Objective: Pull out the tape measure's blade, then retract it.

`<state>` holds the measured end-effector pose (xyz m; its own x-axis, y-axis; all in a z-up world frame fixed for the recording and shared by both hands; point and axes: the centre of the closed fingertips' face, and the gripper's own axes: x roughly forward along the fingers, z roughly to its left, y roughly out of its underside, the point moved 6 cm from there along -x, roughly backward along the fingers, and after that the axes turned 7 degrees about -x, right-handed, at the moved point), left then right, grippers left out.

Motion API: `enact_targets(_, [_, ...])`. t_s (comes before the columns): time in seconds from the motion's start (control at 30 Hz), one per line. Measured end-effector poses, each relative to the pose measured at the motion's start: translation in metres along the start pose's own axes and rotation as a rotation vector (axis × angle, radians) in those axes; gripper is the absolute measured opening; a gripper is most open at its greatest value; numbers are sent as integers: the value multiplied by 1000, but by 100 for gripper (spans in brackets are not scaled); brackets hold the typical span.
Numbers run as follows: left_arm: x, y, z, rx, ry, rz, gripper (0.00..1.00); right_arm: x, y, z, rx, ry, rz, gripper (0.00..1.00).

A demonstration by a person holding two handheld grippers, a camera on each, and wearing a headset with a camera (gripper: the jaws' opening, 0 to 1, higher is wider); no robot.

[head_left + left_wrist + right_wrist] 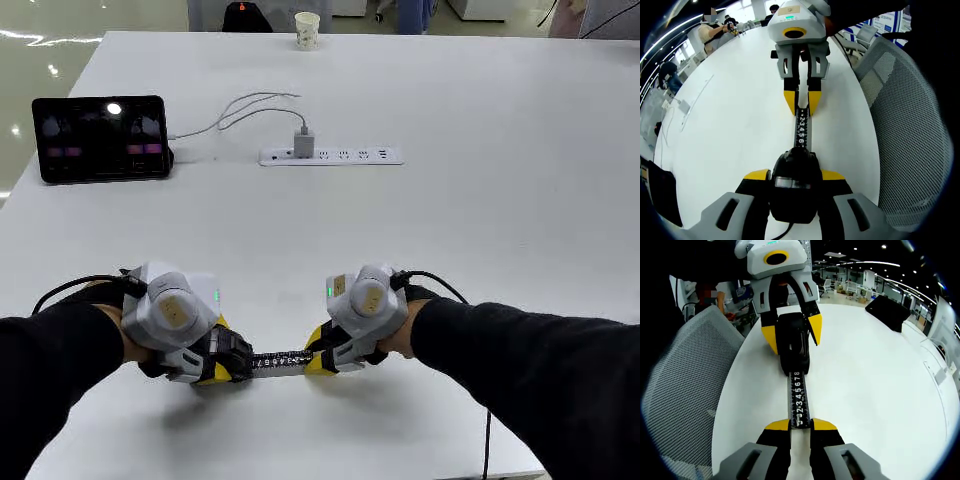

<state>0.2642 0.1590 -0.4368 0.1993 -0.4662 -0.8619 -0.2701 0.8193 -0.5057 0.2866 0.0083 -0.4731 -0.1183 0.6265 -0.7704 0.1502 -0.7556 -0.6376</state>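
The black tape measure case sits between the yellow-tipped jaws of my left gripper, which is shut on it; in the head view that gripper is low on the left. A short length of black blade with white numbers runs out of the case across the white table. My right gripper is shut on the blade's end, and in the head view it faces the left one at close range. The blade lies just above the tabletop.
A white power strip with a plugged charger and cable lies mid-table. A black tablet stands at the left and a paper cup at the far edge. The table's near edge is close. A grey mesh chair stands beside the table.
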Motion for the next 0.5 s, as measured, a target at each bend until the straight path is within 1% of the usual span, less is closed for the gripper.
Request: enact_targets(0.5, [0,1,0,-3,-2,0,31,-8,9,1,9,6,3,10])
